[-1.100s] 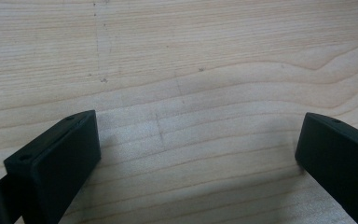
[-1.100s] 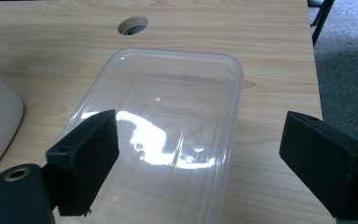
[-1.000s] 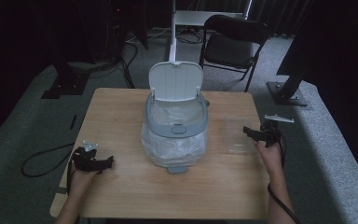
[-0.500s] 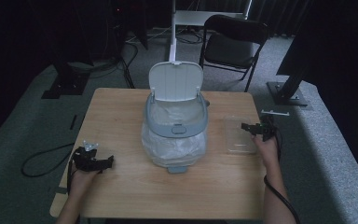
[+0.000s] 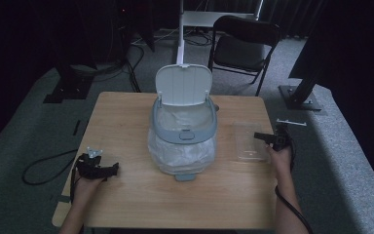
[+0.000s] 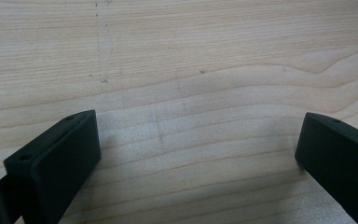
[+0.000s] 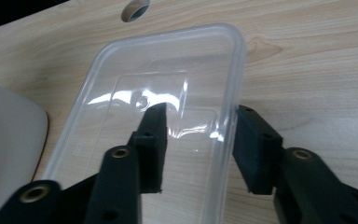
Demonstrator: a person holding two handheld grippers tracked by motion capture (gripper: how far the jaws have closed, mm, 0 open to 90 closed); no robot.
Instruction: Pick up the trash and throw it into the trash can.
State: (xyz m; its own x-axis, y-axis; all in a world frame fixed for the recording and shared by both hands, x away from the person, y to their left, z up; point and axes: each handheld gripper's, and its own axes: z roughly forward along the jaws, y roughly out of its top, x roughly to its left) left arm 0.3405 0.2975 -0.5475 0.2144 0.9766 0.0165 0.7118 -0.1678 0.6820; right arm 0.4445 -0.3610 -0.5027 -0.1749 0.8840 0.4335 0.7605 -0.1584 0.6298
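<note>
Straddling the long wall of a clear, shallow rectangular plastic container (image 7: 168,116), the right claw (image 7: 198,140) has one jaw inside the tray and the other outside, with a gap showing on both sides of the rim, so the jaws stand apart and have not yet pinched. From the high view the container (image 5: 249,141) lies flat near the right edge of the wooden tabletop (image 5: 126,112), just beside the grey lidded bin lined with a white plastic bag (image 5: 183,136), whose lid stands open at the middle of the tabletop. The right claw (image 5: 265,137) reaches it from the right edge. The left claw (image 5: 111,169) rests near the front left corner, its jaws wide apart over bare wood in its own view (image 6: 198,154), holding nothing.

The step in hand looks like taking hold of the container by its wall. The next move calls for closing on the thin rim gently, since the plastic may flex or slip, then lifting it level.
</note>
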